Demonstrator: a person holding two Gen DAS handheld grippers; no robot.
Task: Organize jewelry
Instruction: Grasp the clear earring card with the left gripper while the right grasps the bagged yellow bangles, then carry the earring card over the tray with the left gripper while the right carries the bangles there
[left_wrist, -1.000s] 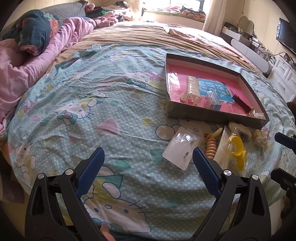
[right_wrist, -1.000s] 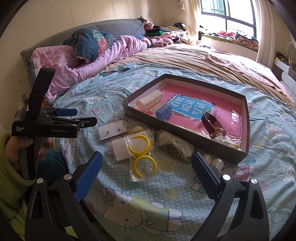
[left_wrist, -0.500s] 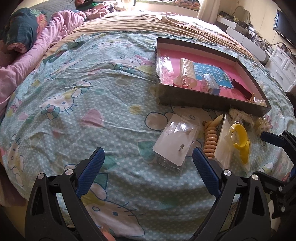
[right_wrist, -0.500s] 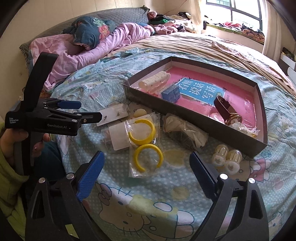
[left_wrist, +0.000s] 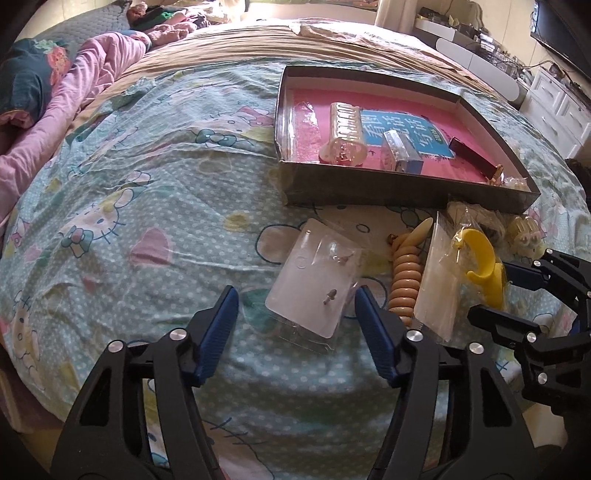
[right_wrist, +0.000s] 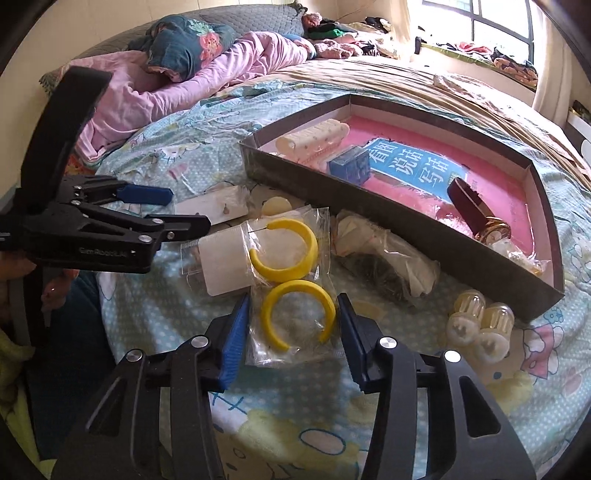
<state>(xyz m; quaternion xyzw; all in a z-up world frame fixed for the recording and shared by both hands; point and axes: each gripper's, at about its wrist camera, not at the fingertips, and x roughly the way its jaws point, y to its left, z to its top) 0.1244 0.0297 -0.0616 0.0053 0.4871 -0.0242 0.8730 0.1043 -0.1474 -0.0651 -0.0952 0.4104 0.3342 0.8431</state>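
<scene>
Both jaws had just been closing: the left hand-held gripper (left_wrist: 295, 314) half-narrowed around the earring card (left_wrist: 314, 288) (untouched), the right hand-held gripper (right_wrist: 293, 325) flanking the bagged yellow hoops (right_wrist: 291, 288), ready for the tray (right_wrist: 406, 218).

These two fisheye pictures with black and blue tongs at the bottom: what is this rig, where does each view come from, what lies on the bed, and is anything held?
No robot here: a person holds a hand-operated claw in each hand, with a camera on each looking along its fingers. One picture is from the left claw, the other from the right claw.

On the bedspread lie an earring card, a beige bead bracelet, a bag of yellow hoop earrings and a shallow box with pieces inside.

Both claws have just been closing, the left around the card, the right around the bag. Neither pinches yet, so nothing is held.
</scene>
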